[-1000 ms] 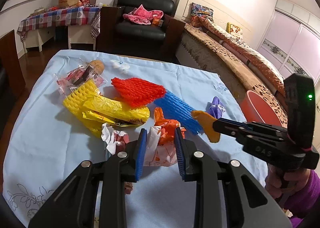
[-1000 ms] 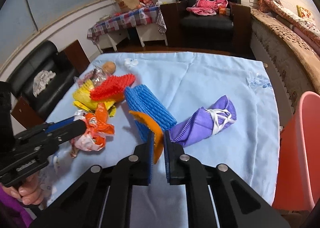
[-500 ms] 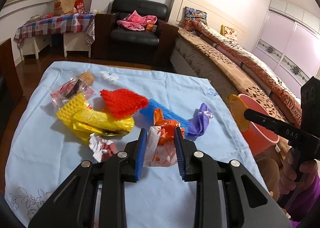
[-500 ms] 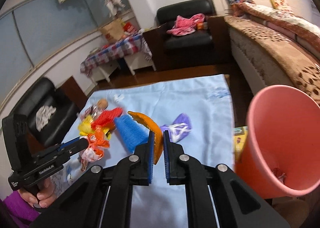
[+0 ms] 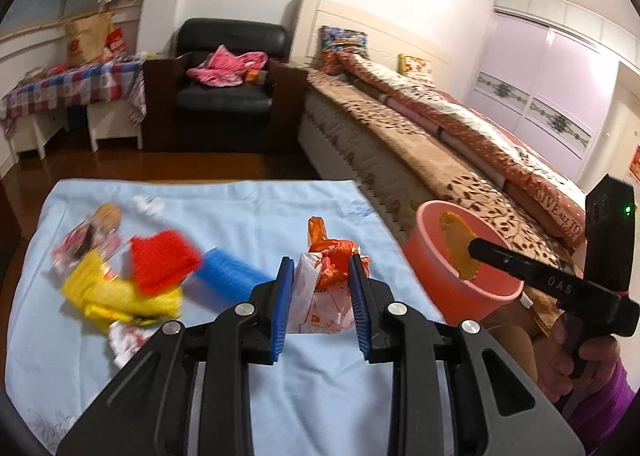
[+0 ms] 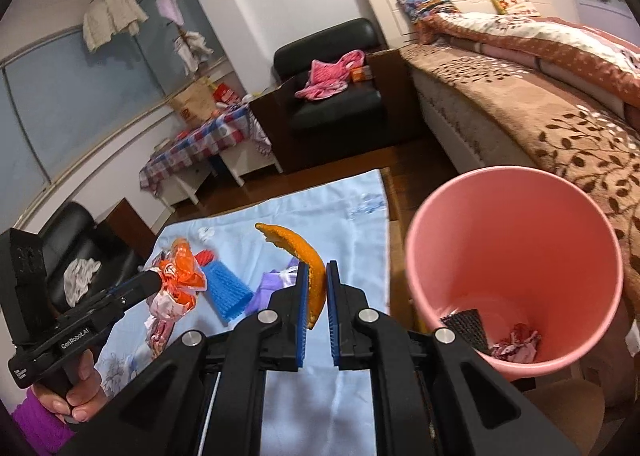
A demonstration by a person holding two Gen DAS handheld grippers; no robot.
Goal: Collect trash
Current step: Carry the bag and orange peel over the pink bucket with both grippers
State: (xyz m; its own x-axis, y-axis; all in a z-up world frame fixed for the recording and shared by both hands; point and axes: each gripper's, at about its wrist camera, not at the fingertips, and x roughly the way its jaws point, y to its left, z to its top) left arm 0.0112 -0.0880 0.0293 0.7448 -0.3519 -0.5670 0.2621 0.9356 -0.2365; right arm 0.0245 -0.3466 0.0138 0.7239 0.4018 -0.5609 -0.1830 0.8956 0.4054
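Beside the bed (image 6: 540,104), my pink bin (image 6: 516,208) stands just right of the blue-clothed surface (image 5: 240,212), a black scrap and crumpled wrapper at its bottom. On that surface lie red, yellow and blue foam nets. My left gripper (image 5: 322,288) has its jaws clamped on an orange-and-white plastic bag (image 5: 324,288) lifted above the cloth, while my right gripper (image 6: 317,296) has its jaws closed on an orange peel (image 6: 304,252) near the bin's rim.

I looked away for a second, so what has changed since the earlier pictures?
The right gripper carried the curved orange peel off the pale blue cloth toward the pink plastic bin. The left gripper lifted the orange-and-white plastic bag clear. Both grips stayed shut; the foam nets stayed put.
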